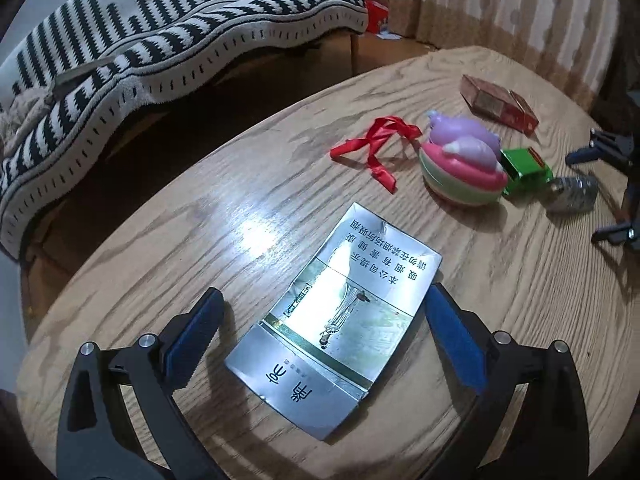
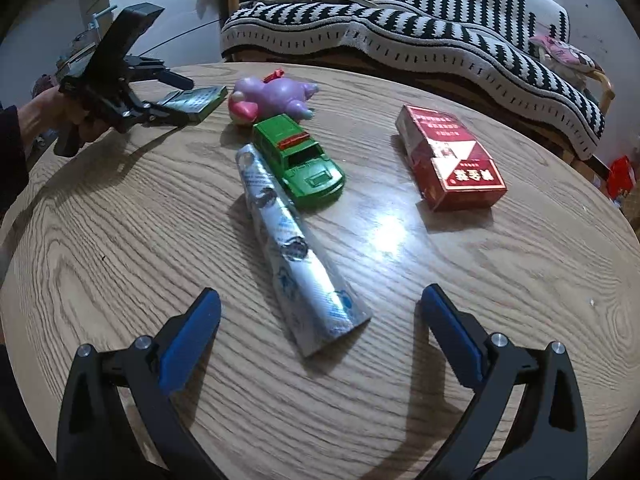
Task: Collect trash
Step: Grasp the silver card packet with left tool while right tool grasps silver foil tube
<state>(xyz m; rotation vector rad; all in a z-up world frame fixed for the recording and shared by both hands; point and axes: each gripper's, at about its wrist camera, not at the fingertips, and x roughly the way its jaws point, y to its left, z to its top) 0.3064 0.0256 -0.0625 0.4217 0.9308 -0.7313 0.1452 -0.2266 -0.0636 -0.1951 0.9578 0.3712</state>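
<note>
While both claws gape wide, the left gripper (image 1: 322, 312) around the silver pack (image 1: 336, 320) and the right gripper (image 2: 320, 312) around the foil wrapper (image 2: 288, 248), all trash lies on the table (image 2: 480, 300), so nothing looks collected yet.

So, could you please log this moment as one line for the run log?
left tongs: open around silver pack | right tongs: open over foil wrapper | nothing lifted

Wood-grain table (image 2: 120, 240) with a smooth, glossy sheen. Flattened silver cigarette pack (image 1: 336, 320), shiny foil-like card. Crinkled metallic silver wrapper (image 2: 292, 256). Glossy red card cigarette box (image 2: 452, 160). Shiny plastic green toy car (image 2: 300, 160). Satiny red ribbon (image 1: 372, 144). Woolly striped blanket (image 1: 140, 40).
</note>
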